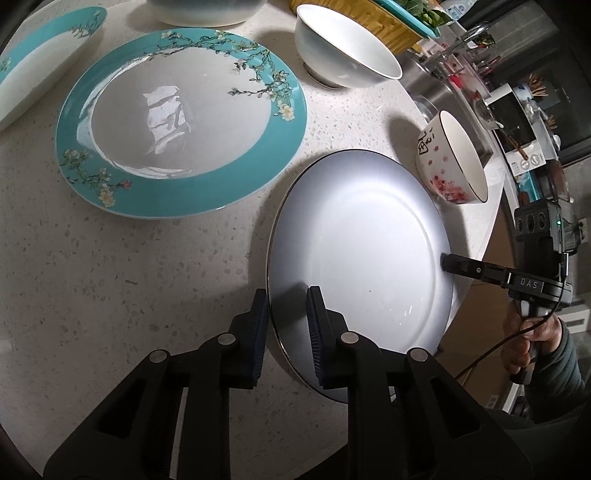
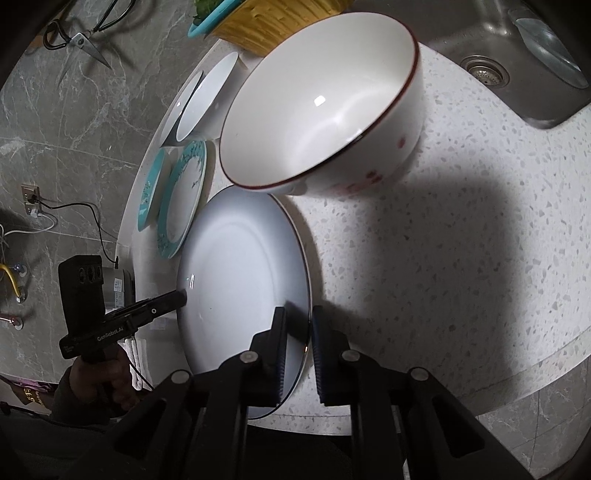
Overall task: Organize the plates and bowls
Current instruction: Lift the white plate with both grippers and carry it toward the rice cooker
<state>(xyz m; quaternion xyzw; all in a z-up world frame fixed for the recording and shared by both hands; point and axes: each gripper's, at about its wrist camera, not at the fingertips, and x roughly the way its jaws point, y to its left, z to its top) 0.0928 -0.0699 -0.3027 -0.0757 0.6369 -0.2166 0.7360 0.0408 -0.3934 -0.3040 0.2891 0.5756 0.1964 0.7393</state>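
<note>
A white plate with a thin dark rim [image 1: 362, 236] lies near the counter's edge and also shows in the right wrist view [image 2: 240, 266]. My left gripper [image 1: 286, 317] straddles its near-left rim, one finger on each side, jaws narrow. My right gripper [image 2: 297, 336] straddles the opposite rim the same way; it shows in the left wrist view [image 1: 448, 264]. Whether either rim is pinched or the plate is lifted I cannot tell. A white bowl with pink blossoms [image 1: 450, 162] stands just beyond the plate, large in the right wrist view [image 2: 325, 103].
A teal-rimmed floral plate [image 1: 181, 118] lies to the left, another teal dish [image 1: 40, 59] at far left. A plain white bowl [image 1: 343, 48] and a larger bowl [image 1: 207, 11] stand behind. A yellow basket [image 2: 273, 18] and the sink [image 2: 517, 55] lie beyond.
</note>
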